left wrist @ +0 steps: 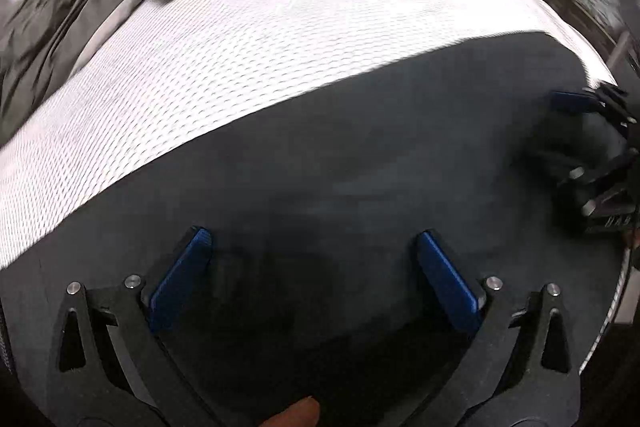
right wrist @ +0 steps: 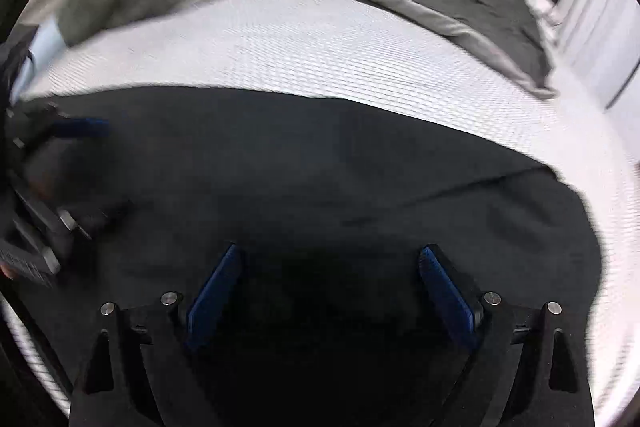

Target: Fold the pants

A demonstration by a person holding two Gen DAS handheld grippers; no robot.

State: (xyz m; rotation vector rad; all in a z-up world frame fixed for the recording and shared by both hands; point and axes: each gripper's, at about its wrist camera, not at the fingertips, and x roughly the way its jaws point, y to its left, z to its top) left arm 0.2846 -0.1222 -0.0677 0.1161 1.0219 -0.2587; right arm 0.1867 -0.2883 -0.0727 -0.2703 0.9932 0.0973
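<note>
Both claws, left point(left wrist: 312, 269) and right point(right wrist: 330, 281), released over dark pants point(right wrist: 320, 167) spread across lower frame on bed point(right wrist: 320, 47); risk: pinching one layer only, or mattress cover, skews fold.

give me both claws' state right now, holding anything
Left claw: open, holding nothing, over the pants.
Right claw: open, holding nothing, over the pants.
</note>
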